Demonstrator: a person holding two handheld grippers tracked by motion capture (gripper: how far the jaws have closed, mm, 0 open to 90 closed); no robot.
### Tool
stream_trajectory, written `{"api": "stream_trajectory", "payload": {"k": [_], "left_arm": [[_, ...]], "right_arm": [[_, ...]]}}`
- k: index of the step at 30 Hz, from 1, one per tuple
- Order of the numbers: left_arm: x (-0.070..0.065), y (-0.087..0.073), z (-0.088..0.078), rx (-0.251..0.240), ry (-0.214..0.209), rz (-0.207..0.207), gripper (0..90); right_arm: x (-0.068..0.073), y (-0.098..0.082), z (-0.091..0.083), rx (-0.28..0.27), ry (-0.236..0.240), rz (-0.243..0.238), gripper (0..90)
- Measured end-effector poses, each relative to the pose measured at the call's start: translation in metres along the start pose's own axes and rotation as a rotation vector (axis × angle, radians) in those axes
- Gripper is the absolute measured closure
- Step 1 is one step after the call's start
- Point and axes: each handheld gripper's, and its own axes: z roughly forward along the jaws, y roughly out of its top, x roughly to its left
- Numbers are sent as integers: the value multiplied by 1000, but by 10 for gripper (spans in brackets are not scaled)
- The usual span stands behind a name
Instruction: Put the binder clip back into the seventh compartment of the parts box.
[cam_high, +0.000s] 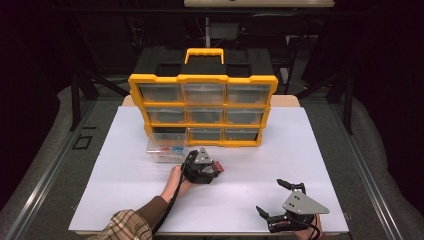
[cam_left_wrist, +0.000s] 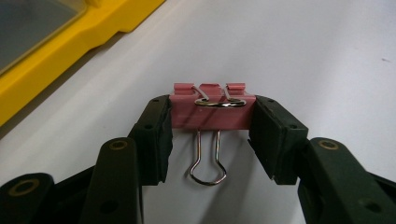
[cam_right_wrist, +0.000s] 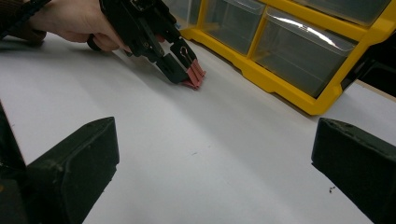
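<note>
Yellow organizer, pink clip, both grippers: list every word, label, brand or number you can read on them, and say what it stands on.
None can be read.
Yellow organizer: no label or brand shows on its frame or drawers.
Pink binder clip: plain, no print.
Left gripper and right gripper: no markings can be read.

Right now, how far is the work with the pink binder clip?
Done: one drawer is out of the yellow organizer and sits on the white table, coloured items inside. In hand: the left gripper is clamped on the pink binder clip. Left: probably putting the clip in the drawer; the right gripper waits open.
</note>
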Motion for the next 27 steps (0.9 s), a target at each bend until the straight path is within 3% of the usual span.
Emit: {"api": "stream_trajectory", "payload": {"k": [14, 27], "left_arm": [[-3, 10, -28, -56, 20, -6, 498], [5, 16, -55, -115, 49, -34, 498]], "right_arm": [[0, 0, 0, -1, 0, 2, 4], [1, 0, 0, 0, 1, 1, 4]]}}
